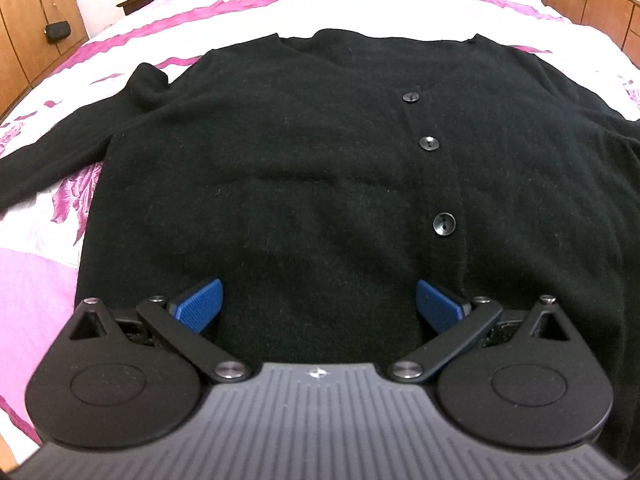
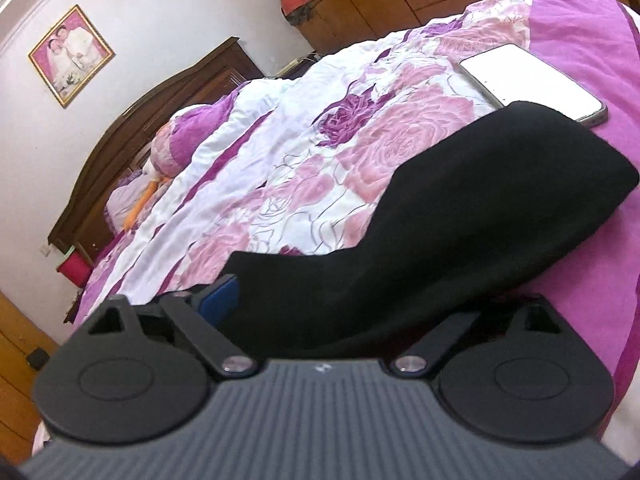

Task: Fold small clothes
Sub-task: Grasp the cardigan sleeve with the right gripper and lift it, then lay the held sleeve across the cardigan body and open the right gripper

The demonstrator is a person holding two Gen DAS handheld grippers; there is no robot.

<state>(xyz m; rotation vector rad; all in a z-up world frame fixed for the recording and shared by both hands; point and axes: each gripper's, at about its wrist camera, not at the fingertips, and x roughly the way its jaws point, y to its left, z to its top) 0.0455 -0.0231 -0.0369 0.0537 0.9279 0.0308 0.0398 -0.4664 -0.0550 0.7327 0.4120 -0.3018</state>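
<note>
A black knitted cardigan [image 1: 304, 152] lay flat on the pink and white flowered bedspread [image 1: 280, 4].

The left gripper [image 1: 319, 304] hung over its bottom edge with its blue pads wide apart. The right gripper [image 2: 340, 312] was around a black sleeve [image 2: 460, 216]; I cannot tell if it was clenched. A white phone [image 2: 528, 80] lay just past the sleeve.

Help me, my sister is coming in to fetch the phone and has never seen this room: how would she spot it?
Start at the big bed with the pink and purple rose quilt, then find the black cardigan sleeve lying on it. The phone lies flat just beyond the sleeve's end, on the plain magenta border; it is the only hard, glossy white rectangle there.
</note>
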